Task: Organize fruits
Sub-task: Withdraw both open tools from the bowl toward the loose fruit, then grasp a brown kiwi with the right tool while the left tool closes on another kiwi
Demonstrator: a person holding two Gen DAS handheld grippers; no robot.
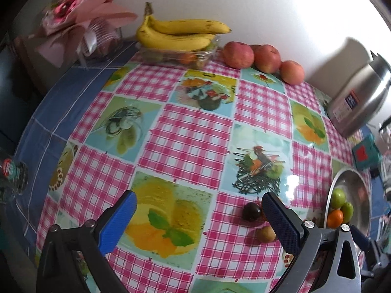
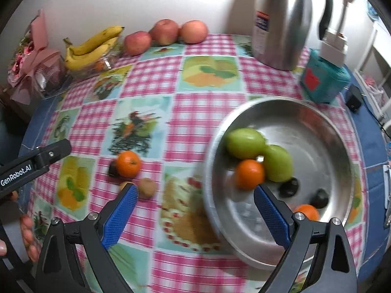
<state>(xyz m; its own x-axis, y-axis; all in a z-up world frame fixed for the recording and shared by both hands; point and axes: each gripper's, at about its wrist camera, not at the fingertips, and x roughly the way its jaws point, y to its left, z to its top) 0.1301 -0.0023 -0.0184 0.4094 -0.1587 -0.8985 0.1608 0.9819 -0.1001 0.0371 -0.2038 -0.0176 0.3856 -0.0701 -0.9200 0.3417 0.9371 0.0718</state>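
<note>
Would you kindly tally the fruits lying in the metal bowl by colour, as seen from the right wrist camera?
In the metal bowl:
green fruits: 2
orange fruits: 2
dark fruits: 2
Total: 6

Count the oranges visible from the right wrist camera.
3, perhaps more hidden. One orange lies on the tablecloth; a second orange sits in the metal bowl beside the green fruits; a third orange peeks out behind the right gripper.
</note>
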